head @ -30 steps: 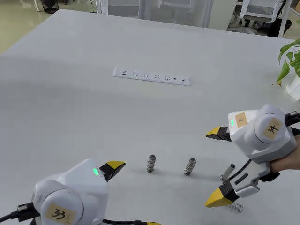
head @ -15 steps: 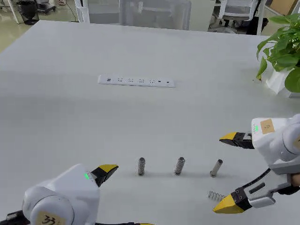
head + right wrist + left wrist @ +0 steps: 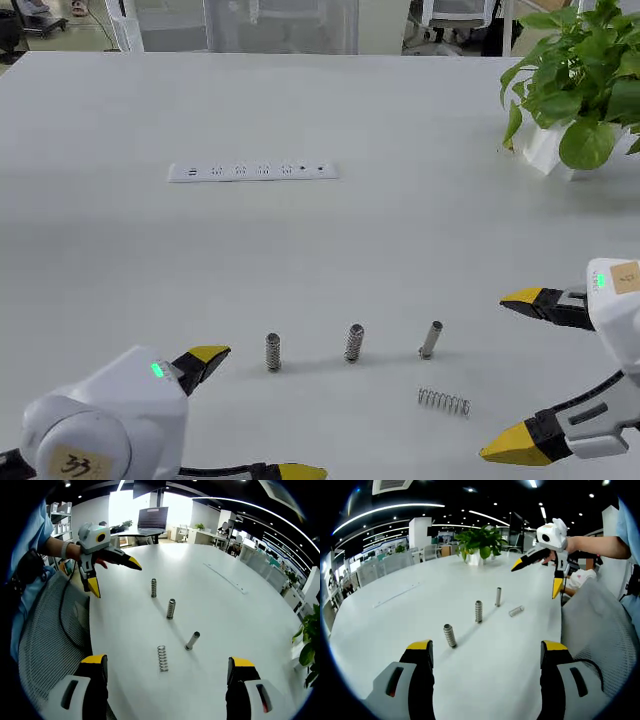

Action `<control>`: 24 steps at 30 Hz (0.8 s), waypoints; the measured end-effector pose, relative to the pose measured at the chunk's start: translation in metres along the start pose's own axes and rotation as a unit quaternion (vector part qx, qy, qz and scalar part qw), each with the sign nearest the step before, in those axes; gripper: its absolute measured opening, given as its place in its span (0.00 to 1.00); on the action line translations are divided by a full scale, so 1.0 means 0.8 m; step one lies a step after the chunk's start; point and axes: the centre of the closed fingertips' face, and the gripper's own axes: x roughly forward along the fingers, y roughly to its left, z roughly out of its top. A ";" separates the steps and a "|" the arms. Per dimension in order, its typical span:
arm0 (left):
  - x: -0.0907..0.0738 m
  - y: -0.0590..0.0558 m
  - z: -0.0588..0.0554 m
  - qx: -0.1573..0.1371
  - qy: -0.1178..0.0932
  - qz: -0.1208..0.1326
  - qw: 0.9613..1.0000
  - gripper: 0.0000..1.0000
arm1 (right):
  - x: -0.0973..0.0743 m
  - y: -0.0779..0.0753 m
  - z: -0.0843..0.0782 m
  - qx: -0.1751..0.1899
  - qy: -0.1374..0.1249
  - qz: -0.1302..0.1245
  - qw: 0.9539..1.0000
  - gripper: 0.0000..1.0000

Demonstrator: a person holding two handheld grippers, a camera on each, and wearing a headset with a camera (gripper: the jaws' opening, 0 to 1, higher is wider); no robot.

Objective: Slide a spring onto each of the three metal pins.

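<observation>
Bright, even overhead light falls on the pale tabletop [image 3: 120, 260], so the bare pin [image 3: 430, 340] casts only a faint, soft shadow. Both gripper views bow strongly towards their edges, curving the ceiling light strips [image 3: 405, 505]. The head view is sharp and free of glare.

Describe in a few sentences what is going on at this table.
A person holds a claw in each hand above a table. The left pin and middle pin already carry springs. The third pin is bare, and a loose spring lies near it. The left claw and right claw are both open, holding nothing.
</observation>
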 end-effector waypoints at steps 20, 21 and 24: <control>0.009 0.005 0.005 0.038 0.019 -0.021 0.999 0.85 | -0.038 0.004 -0.027 0.071 -0.026 -0.044 0.996 0.99; 0.011 0.003 0.008 0.043 0.018 -0.025 0.999 0.85 | -0.038 0.003 -0.027 0.070 -0.027 -0.046 0.996 0.99; 0.021 -0.004 0.019 0.056 0.015 -0.040 0.998 0.85 | -0.040 0.003 -0.030 0.077 -0.028 -0.047 0.996 0.99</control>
